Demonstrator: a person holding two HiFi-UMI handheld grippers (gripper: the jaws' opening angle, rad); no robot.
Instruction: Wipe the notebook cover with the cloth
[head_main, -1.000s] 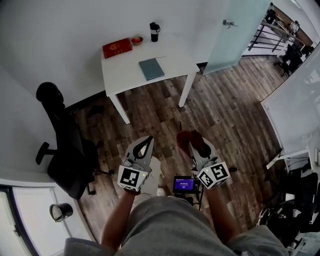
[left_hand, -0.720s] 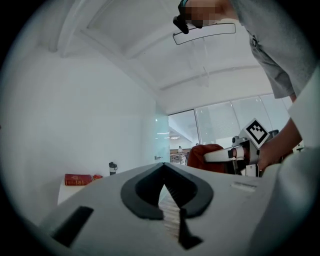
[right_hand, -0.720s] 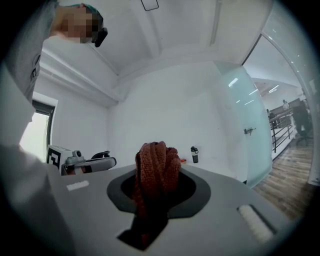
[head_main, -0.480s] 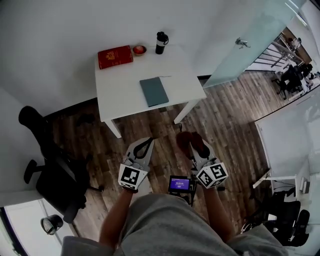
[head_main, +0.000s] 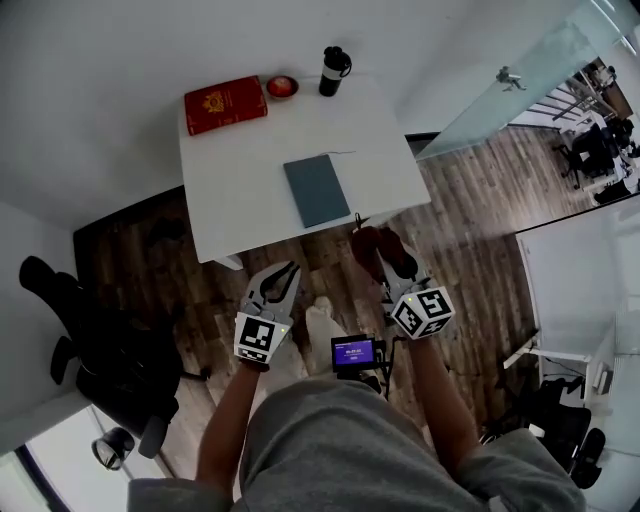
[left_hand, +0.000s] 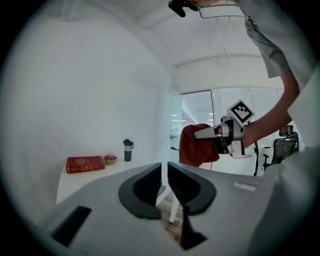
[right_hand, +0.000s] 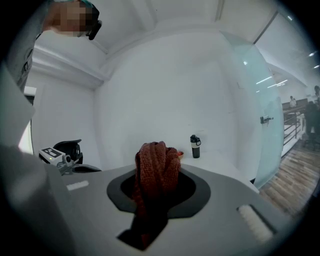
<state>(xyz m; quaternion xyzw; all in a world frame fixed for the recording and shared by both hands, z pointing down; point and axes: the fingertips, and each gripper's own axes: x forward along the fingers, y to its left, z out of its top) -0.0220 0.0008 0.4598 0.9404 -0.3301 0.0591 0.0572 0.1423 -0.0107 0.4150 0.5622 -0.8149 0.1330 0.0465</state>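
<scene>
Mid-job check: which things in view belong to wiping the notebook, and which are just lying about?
Job: notebook; cloth, clamped in the right gripper; white table under the notebook.
Lying about: red book, small bowl, dark bottle, office chair.

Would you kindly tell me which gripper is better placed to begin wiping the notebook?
Right: the right gripper holds the cloth, close to the notebook. The left gripper's jaws have just been opening, nothing between them.

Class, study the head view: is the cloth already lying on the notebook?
No, the cloth is clamped in the right tool, short of the notebook.
</scene>
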